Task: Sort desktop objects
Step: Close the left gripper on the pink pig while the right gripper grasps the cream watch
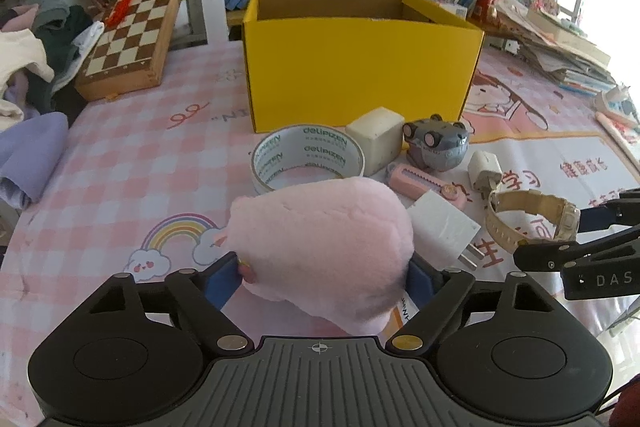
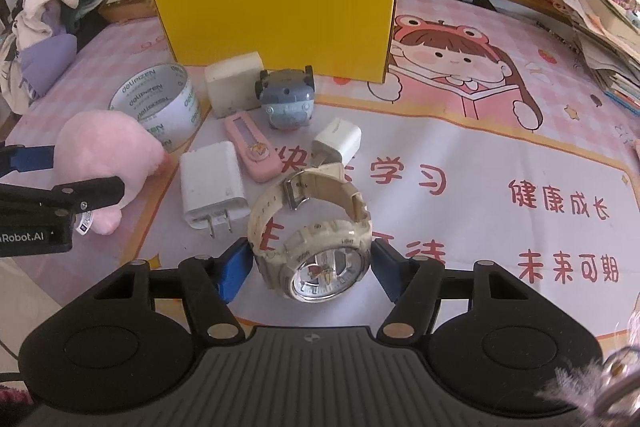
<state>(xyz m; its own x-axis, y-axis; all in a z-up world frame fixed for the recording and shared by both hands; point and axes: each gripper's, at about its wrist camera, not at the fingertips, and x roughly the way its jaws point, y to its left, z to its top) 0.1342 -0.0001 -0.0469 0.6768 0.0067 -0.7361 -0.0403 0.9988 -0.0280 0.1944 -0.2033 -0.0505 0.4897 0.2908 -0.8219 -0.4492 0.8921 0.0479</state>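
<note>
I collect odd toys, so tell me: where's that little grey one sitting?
The grey toy stands on the table just in front of the yellow box, between the cream block on its left and the small white charger on its right.

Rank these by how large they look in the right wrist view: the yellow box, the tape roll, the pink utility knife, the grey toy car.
1. yellow box, clearly largest.
2. tape roll.
3. grey toy car and pink utility knife: too alike to rank; the knife is longer but thinner and lies nearer the camera.
</note>
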